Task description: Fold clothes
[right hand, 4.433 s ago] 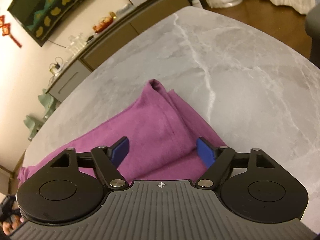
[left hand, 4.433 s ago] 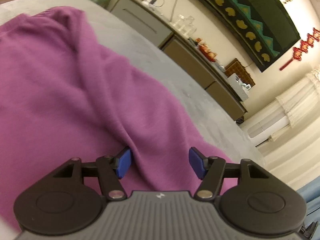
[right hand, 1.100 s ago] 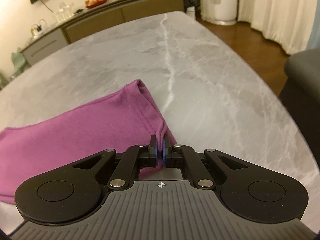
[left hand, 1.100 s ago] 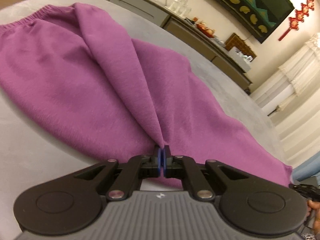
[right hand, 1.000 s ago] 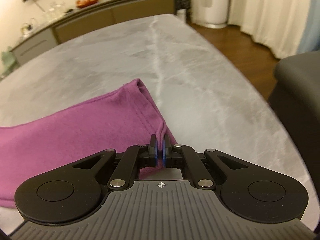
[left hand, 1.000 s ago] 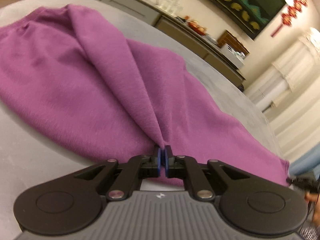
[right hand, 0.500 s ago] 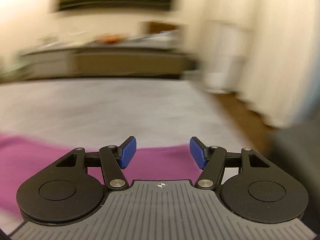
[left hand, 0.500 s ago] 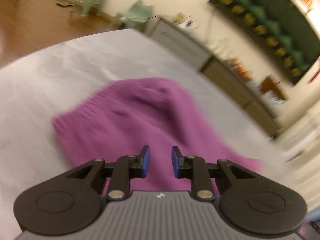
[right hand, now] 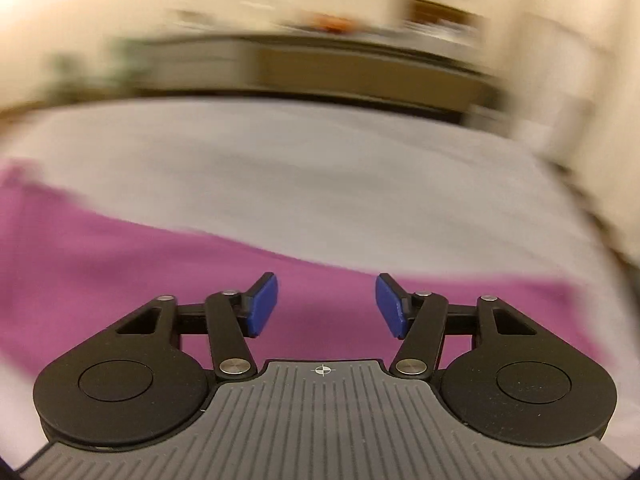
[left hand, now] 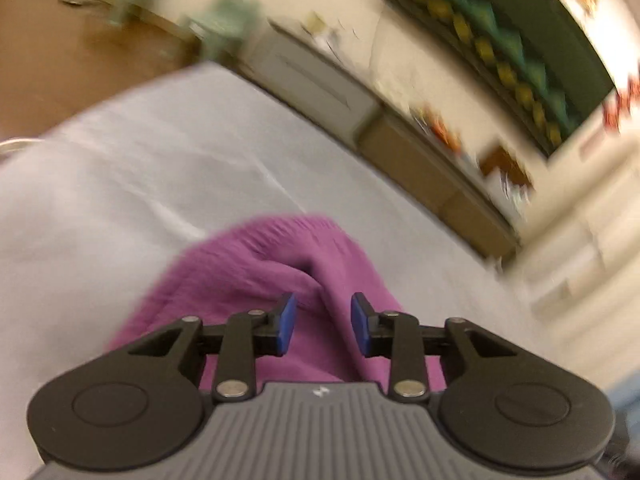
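A purple garment lies bunched on the grey marble table, its ribbed hem end at the far side in the left wrist view. My left gripper hovers over it, its jaws opening, with a raised fold of cloth seen between the blue pads but not pinched. In the blurred right wrist view the same purple garment stretches flat across the table. My right gripper is above it, jaws opening wide, nothing held between them.
A long sideboard with small items on top runs along the wall beyond the table. Two green chairs stand on the wooden floor at the far left. Pale curtains hang at the right.
Both grippers were shut on the purple cloth a second ago; both have let go and pulled away, with their jaws spreading. The garment now lies on the table, more bunched at the left end.
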A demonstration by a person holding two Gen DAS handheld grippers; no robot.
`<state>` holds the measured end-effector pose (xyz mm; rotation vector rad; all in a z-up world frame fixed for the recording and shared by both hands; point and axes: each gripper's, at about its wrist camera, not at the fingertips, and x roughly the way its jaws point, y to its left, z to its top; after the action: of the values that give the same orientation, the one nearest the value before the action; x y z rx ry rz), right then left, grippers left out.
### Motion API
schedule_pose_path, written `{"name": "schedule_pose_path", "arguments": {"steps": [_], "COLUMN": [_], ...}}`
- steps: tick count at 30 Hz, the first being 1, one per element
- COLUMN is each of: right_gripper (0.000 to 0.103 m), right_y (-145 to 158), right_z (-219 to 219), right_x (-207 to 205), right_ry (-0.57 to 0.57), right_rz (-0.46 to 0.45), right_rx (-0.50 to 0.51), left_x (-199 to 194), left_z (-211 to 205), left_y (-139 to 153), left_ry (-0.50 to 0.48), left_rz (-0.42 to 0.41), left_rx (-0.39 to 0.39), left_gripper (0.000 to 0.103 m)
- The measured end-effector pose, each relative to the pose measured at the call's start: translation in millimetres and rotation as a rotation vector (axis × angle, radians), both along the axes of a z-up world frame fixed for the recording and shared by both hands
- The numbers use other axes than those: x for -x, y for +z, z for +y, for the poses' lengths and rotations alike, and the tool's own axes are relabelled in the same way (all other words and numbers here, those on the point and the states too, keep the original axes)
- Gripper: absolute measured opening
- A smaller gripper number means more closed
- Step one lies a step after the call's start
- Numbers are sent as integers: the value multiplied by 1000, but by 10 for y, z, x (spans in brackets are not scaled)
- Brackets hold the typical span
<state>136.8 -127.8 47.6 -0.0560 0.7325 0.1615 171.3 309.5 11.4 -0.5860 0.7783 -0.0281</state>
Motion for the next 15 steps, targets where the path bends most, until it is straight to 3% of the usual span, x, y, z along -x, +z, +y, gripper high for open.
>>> {"name": "schedule_pose_path", "arguments": {"steps": [2,4,6,9,12,14,15], "right_gripper": [82,92,96,96,96,85,57], "right_y": [148,230,219,-20,-393,-646,-754], "right_z": [774,1504,2152,2829,3271,3434,3473], "right_x": [-189,-449,-774,-1410,-1933,-2163,-2231], "right_ry": [178,338,456,509,507,496,494], "right_rz": [-19,-28,-27,29,152,255,310], "right_rx": [-69,-99,-96,-51,-42,-57,-78], "left_x": [-117,-149,-152,-98,-84,-143,-131], "left_z": [59,265,424,532,691,801,856], "left_y": [-182,-307,-399,-468,-546,-597,-598], "left_ry": [20,88,129,107,107,118,125], "left_rz": [61,87,91,86,77,62,47], "left_rx": [-31,65,176,229,307,344,353], "left_gripper": [29,22,22,23,26,27,29]}}
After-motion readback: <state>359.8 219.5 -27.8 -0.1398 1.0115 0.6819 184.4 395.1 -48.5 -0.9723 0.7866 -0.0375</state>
